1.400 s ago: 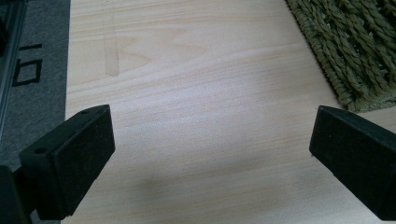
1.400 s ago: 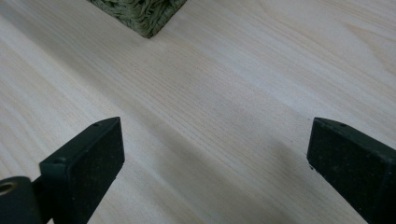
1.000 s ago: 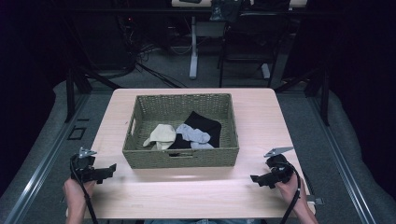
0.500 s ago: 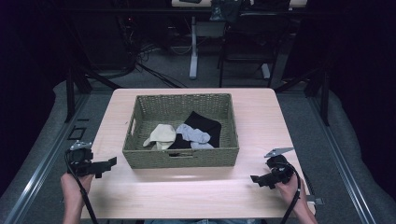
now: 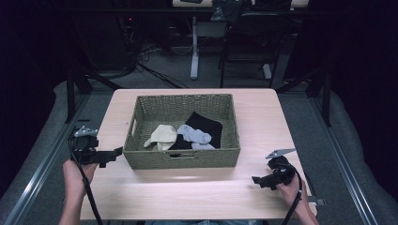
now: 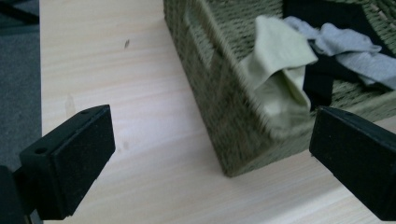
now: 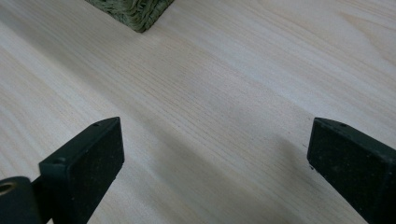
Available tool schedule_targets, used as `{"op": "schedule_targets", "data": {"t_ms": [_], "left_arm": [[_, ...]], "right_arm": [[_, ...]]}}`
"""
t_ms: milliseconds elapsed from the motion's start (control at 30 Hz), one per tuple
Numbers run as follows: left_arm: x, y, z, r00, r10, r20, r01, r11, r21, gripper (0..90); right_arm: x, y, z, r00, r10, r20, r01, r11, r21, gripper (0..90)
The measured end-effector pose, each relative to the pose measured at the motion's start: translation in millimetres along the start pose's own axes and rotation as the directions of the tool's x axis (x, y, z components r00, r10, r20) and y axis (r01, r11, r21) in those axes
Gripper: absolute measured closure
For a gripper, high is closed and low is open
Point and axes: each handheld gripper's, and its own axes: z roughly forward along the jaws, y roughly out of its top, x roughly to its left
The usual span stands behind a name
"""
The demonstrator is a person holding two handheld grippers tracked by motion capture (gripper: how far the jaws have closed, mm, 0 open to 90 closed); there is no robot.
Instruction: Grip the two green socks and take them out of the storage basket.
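Observation:
A woven olive basket [image 5: 141, 107] stands in the middle of the light wooden table [image 5: 263, 112]. Inside lie a cream sock [image 5: 162, 136], a grey sock [image 5: 195, 136] and a black cloth [image 5: 205, 125]. My left gripper [image 5: 115, 153] hovers just left of the basket's near left corner, open and holding nothing. In the left gripper view the basket corner [image 6: 233, 126] sits between the wide jaws, with the cream sock [image 6: 280, 70] and grey sock [image 6: 345, 46] beyond. My right gripper [image 5: 256, 180] is open over bare table at the near right. The right gripper view catches a basket corner [image 7: 135, 11].
Beyond the table's far edge stand a chair [image 5: 248, 42] and a desk leg [image 5: 194, 47] on the grey floor. A metal rail [image 5: 42, 164] runs along the left side. Bare tabletop lies in front of the basket and on both sides.
My left gripper has moved up and toward the basket's left corner, rising off the near table edge. The right gripper has stayed in place.

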Motion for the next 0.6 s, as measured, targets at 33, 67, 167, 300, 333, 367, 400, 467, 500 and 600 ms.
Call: {"op": "schedule_targets", "data": {"t_ms": [33, 67, 167, 300, 333, 367, 400, 467, 500, 600], "left_arm": [[-1.5, 4.3, -0.7, 1.0, 0.007, 0.003, -0.007, 1.0, -0.004, 0.2], [-5.1, 13.6, -0.5, 0.9997, 0.022, 0.009, -0.022, 0.9998, -0.003, 0.2], [-9.9, 23.4, 1.3, 0.9992, 0.039, 0.009, -0.039, 0.9992, -0.001, 0.5], [-21.1, 44.2, 8.4, 0.9968, 0.076, 0.023, -0.076, 0.997, 0.009, 0.8], [-23.7, 49.4, 11.1, 0.9953, 0.094, 0.026, -0.094, 0.9953, 0.02, 0.9], [-25.9, 53.3, 13.2, 0.9946, 0.098, 0.034, -0.099, 0.9946, 0.03, 0.9], [-29.6, 58.7, 17.8, 0.9939, 0.102, 0.042, -0.104, 0.9941, 0.03, 0.9], [-37.2, 70.9, 28.3, 0.9906, 0.118, 0.068, -0.122, 0.9913, 0.05, 1.1], [-37.2, 70.9, 28.3, 0.9906, 0.118, 0.068, -0.122, 0.9913, 0.05, 1.1], [-43.3, 81.5, 39.5, 0.9877, 0.126, 0.093, -0.132, 0.9889, 0.067, 1.1]], "right_arm": [[0.0, 0.0, 0.0, 1.0, 0.0, 0.0, 0.0, 1.0, 0.0, 3.1], [0.3, 0.2, -0.1, 1.0, -0.002, -0.001, 0.002, 1.0, 0.002, 3.1], [0.7, 0.4, 0.3, 1.0, -0.006, 0.005, 0.006, 1.0, 0.005, 3.1], [1.6, 0.4, 1.5, 1.0, -0.006, 0.004, 0.006, 1.0, 0.004, 3.1], [1.6, 0.4, 1.5, 1.0, -0.006, 0.004, 0.006, 1.0, 0.004, 3.1], [1.6, 0.4, 1.6, 1.0, -0.006, 0.004, 0.006, 1.0, 0.003, 3.1], [1.5, 0.3, 1.6, 1.0, -0.006, 0.004, 0.006, 1.0, 0.003, 3.1], [1.9, 0.1, 1.5, 1.0, 0.001, -0.001, -0.001, 1.0, -0.003, 3.1], [1.9, 0.1, 1.5, 1.0, 0.001, -0.001, -0.001, 1.0, -0.003, 3.1], [1.7, 0.0, 1.3, 1.0, -0.005, 0.006, 0.005, 1.0, 0.003, 3.1]]}}
